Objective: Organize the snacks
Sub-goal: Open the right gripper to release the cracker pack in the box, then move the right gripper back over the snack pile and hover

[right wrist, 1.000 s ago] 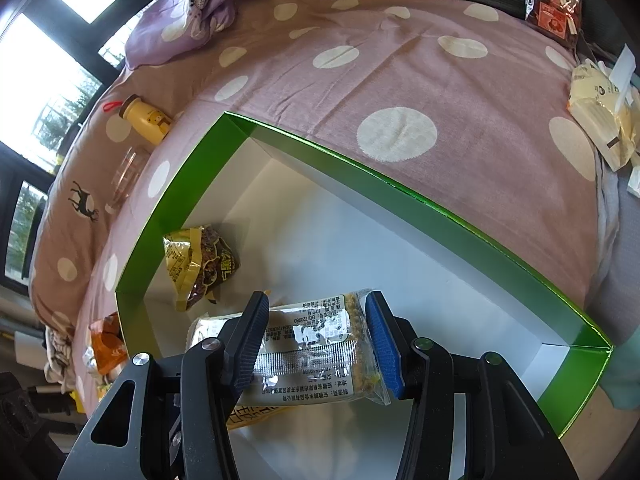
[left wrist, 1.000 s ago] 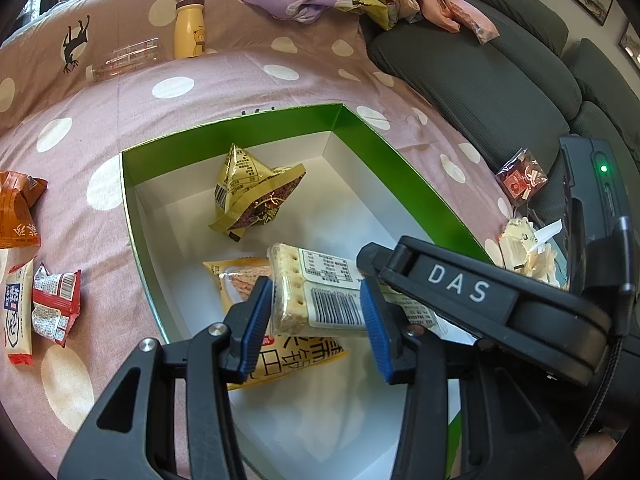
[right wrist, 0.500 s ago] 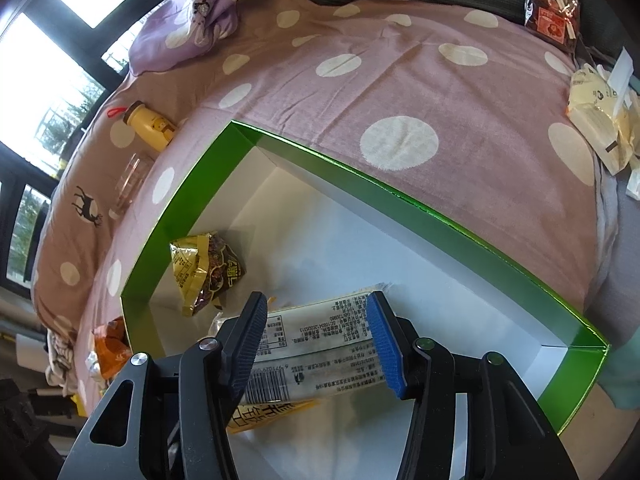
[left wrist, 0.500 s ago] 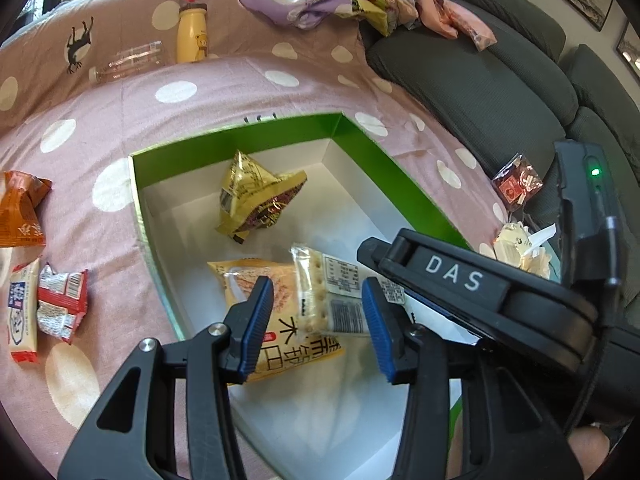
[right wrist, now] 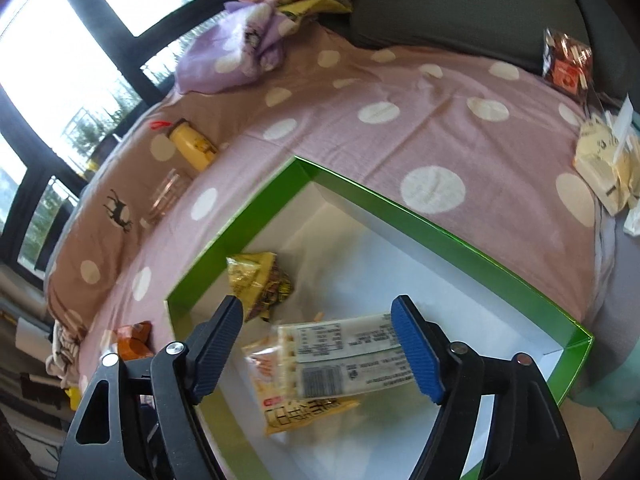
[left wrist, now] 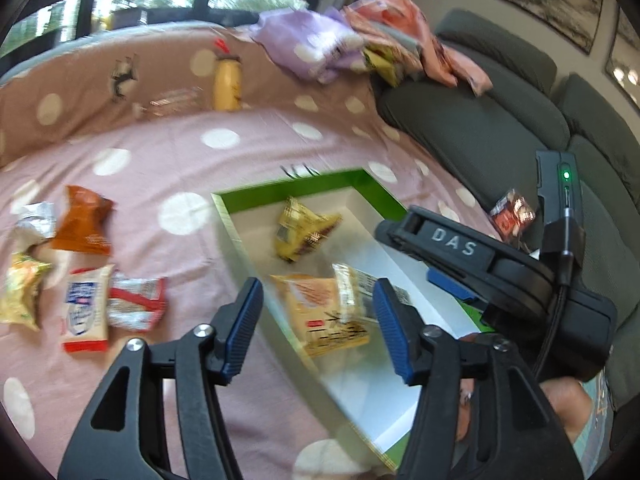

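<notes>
A green-rimmed white box (left wrist: 304,186) (right wrist: 248,216) sits on the pink dotted bedspread. Inside lie a gold snack bag (left wrist: 302,230) (right wrist: 260,284), a yellow packet (left wrist: 320,316) (right wrist: 296,408) and a clear cracker pack (right wrist: 344,356) (left wrist: 352,296) on top of it. My right gripper (right wrist: 320,350) is open above the cracker pack, not touching it. My left gripper (left wrist: 316,326) is open and empty over the box's left wall. Loose snacks lie left of the box: an orange bag (left wrist: 82,222), a white-red packet (left wrist: 86,308), a red-silver packet (left wrist: 138,300).
A yellow bottle (left wrist: 226,84) (right wrist: 192,148) and a clear bottle (left wrist: 172,98) lie at the bed's far side. A purple cloth (left wrist: 312,48) and bags pile by the grey sofa (left wrist: 480,128). A red snack packet (right wrist: 566,62) and cream packets (right wrist: 604,160) lie right.
My right gripper opened and let the cracker pack drop into the box, then lifted. My left gripper rose and swung left, bringing the loose snacks into view.
</notes>
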`<state>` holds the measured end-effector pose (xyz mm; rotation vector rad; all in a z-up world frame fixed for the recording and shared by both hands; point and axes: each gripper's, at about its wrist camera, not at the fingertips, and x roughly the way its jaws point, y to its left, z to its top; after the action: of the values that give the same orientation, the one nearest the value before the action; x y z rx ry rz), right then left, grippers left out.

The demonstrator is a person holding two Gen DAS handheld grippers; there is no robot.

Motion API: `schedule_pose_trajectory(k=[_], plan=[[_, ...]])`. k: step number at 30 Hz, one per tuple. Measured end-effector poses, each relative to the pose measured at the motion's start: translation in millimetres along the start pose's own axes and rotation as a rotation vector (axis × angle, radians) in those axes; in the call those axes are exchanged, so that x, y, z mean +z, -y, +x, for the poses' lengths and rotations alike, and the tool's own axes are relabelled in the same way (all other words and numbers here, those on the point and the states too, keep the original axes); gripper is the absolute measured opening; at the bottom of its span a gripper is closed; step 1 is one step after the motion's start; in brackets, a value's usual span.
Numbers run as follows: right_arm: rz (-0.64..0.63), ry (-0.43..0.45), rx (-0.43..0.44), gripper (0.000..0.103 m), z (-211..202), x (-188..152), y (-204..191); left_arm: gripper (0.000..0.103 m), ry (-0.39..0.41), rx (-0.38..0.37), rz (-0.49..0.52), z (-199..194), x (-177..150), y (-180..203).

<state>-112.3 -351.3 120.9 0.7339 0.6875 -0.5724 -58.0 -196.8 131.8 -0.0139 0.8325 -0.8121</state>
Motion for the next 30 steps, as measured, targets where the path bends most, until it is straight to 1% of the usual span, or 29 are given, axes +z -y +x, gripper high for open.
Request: schedule_pose_trajectory(k=[2, 3, 4, 5, 6, 7, 10, 11, 13, 14, 15, 16, 18, 19, 20, 22, 24, 26, 29, 30], plan=[[-0.051, 0.019, 0.026, 0.080, -5, -3, -14, 0.065, 0.038, 0.046, -0.018, -16, -6, -13], [-0.072, 0.025, 0.040, 0.081, -7, -5, -22, 0.069, 0.051, 0.073, -0.026, -23, -10, -20], [-0.097, 0.032, 0.057, 0.082, -9, -7, -31, 0.072, 0.068, 0.114, -0.043, -31, -15, -30], [-0.128, 0.043, 0.078, 0.084, -12, -10, -42, 0.074, 0.081, 0.145, -0.058, -37, -19, -37], [-0.159, 0.054, 0.099, 0.087, -14, -14, -52, 0.074, 0.098, 0.179, -0.078, -45, -25, -48], [-0.189, 0.061, 0.118, 0.089, -16, -18, -60, 0.074, 0.110, 0.198, -0.097, -52, -30, -57], [-0.292, 0.051, 0.188, 0.091, -19, -33, -90, 0.082, 0.142, 0.252, -0.178, -68, -45, -89], [-0.335, 0.048, 0.221, 0.092, -20, -40, -103, 0.087, 0.154, 0.294, -0.209, -73, -51, -100], [-0.395, 0.044, 0.268, 0.094, -17, -53, -122, 0.087, 0.161, 0.403, -0.254, -78, -58, -121], [-0.438, 0.027, 0.299, 0.094, -12, -62, -135, 0.087, 0.161, 0.450, -0.277, -80, -60, -133], [-0.475, 0.000, 0.324, 0.094, -6, -71, -146, 0.087, 0.164, 0.475, -0.295, -81, -62, -142], [-0.498, -0.023, 0.339, 0.094, -1, -78, -154, 0.087, 0.167, 0.501, -0.320, -83, -64, -153], [-0.547, -0.095, 0.363, 0.094, 16, -97, -172, 0.087, 0.162, 0.575, -0.374, -86, -67, -173], [-0.559, -0.112, 0.358, 0.094, 21, -105, -176, 0.087, 0.161, 0.617, -0.407, -88, -69, -182], [-0.576, -0.128, 0.340, 0.094, 31, -113, -182, 0.087, 0.164, 0.634, -0.429, -91, -70, -189], [-0.611, -0.136, 0.286, 0.094, 46, -126, -188, 0.087, 0.168, 0.646, -0.474, -96, -75, -200], [-0.663, -0.145, 0.203, 0.094, 64, -140, -193, 0.087, 0.177, 0.624, -0.521, -100, -78, -208], [-0.715, -0.178, 0.141, 0.094, 83, -154, -195, 0.087, 0.183, 0.597, -0.553, -103, -82, -212], [-0.735, -0.240, 0.108, 0.094, 102, -166, -191, 0.087, 0.177, 0.579, -0.564, -102, -83, -212], [-0.736, -0.245, 0.105, 0.096, 107, -170, -189, 0.087, 0.171, 0.582, -0.559, -101, -84, -212]])
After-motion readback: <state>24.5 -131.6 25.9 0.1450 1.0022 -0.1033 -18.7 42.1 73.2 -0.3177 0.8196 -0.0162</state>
